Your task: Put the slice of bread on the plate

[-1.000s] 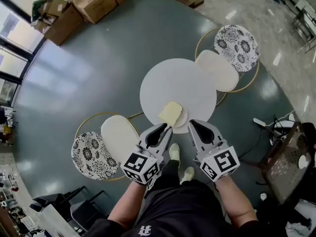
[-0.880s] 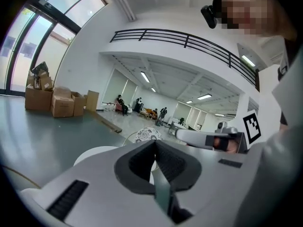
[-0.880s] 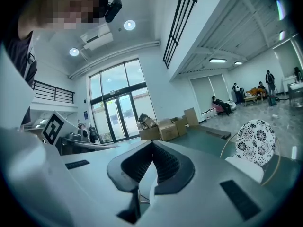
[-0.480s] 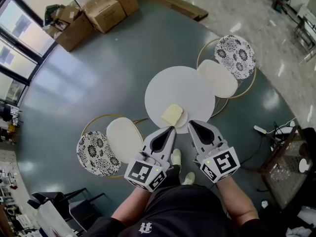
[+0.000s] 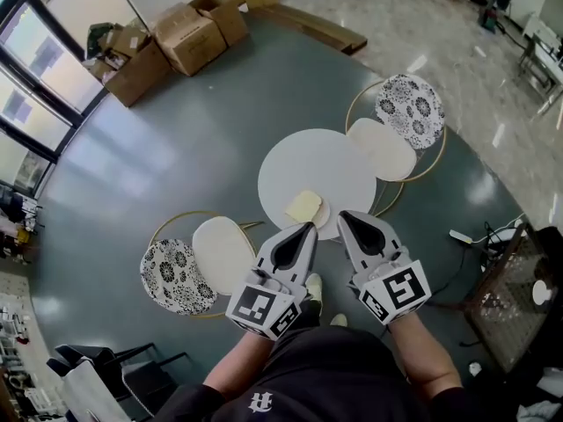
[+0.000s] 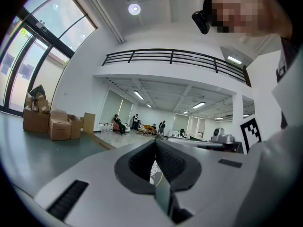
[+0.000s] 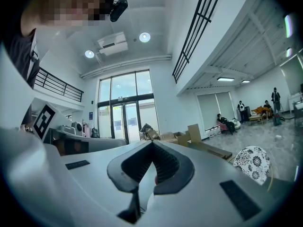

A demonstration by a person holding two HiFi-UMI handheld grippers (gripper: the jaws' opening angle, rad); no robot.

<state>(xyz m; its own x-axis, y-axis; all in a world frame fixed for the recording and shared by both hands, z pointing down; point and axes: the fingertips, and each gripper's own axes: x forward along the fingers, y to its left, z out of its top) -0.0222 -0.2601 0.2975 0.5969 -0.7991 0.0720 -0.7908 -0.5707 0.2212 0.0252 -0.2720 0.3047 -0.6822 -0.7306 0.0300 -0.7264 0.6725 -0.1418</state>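
Bread slice (image 5: 303,207) laid on plate (image 5: 325,214) at worktop (image 5: 317,156) near edge; left gripper (image 5: 309,228), right gripper (image 5: 342,216) held just short, both closed, empty.

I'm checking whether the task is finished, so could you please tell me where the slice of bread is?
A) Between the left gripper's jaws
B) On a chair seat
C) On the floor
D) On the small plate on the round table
D: the slice of bread lies flat on the small plate, at the near edge of the round table.
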